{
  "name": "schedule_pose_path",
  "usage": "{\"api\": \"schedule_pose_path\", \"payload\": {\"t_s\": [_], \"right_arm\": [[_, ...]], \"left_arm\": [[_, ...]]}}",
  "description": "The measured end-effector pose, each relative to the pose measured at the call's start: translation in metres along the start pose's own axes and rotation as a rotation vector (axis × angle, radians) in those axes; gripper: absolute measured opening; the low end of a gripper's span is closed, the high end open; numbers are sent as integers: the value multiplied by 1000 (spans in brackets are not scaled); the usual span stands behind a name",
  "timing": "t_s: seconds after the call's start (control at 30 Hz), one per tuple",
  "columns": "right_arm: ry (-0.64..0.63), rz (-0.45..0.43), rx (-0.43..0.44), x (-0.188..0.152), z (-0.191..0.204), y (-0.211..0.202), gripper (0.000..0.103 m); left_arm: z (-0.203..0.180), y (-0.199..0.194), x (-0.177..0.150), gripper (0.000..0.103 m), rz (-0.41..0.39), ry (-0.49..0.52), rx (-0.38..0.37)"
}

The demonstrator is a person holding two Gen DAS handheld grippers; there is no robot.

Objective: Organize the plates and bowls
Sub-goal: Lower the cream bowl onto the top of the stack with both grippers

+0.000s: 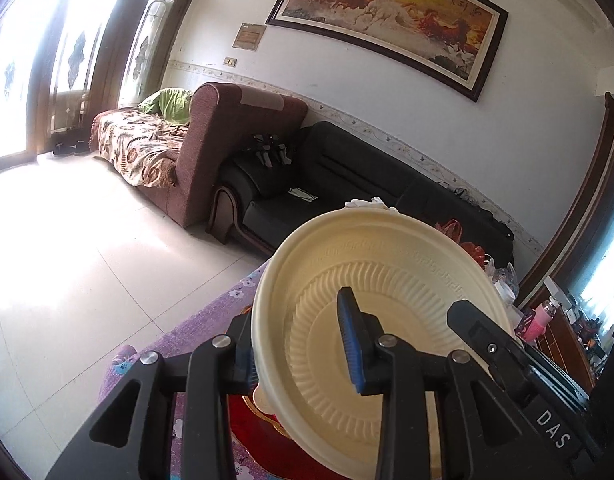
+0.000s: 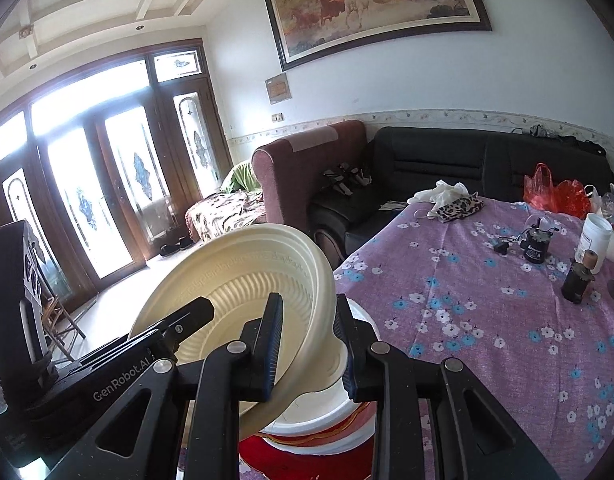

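A cream ribbed plastic bowl hangs tilted on edge over the purple flowered tablecloth. My right gripper is shut on the bowl's rim, one pad inside and one outside. My left gripper straddles the opposite rim. Its outer finger lies against the wall, and its inner pad stands clear over the bowl's floor. Below the cream bowl sits a white bowl on a red plate with a gold edge.
Farther along the table lie a leopard-print cloth, a small black device, a white jar, a dark bottle and red bags. A black sofa and a maroon sofa stand beyond the table.
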State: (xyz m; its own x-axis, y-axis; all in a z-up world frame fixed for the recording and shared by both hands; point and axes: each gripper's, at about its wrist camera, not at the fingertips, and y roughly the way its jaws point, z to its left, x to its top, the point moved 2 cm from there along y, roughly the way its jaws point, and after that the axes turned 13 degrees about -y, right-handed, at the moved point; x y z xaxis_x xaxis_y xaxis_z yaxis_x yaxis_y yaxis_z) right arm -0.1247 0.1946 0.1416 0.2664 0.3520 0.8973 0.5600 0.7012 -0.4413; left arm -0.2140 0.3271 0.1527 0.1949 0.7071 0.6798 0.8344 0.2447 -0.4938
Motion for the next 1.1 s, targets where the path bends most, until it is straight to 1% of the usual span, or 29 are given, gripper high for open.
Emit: {"api": "schedule_pose_path", "payload": {"t_s": [0.17,0.37,0.57,0.9,1.0,1.1], "right_arm": [[0,30,8,-5,2,18,29],[16,71,26,-12,2,43,29],[36,97,22,-20,-5,57,30],[108,123,-20,-35,-38,57,30],[125,127,-31,-39,-46,55,30],[141,130,-40,-43,-53,53,30]], "left_arm": [[8,9,3,31,3,-11,11],[21,24,9,31,35,-57,6],[17,32,7,31,40,-35,10],[-1,59,-18,31,106,13,16],[-8,61,-23,31,109,32,14],[-14,60,-25,31,95,56,13]]}}
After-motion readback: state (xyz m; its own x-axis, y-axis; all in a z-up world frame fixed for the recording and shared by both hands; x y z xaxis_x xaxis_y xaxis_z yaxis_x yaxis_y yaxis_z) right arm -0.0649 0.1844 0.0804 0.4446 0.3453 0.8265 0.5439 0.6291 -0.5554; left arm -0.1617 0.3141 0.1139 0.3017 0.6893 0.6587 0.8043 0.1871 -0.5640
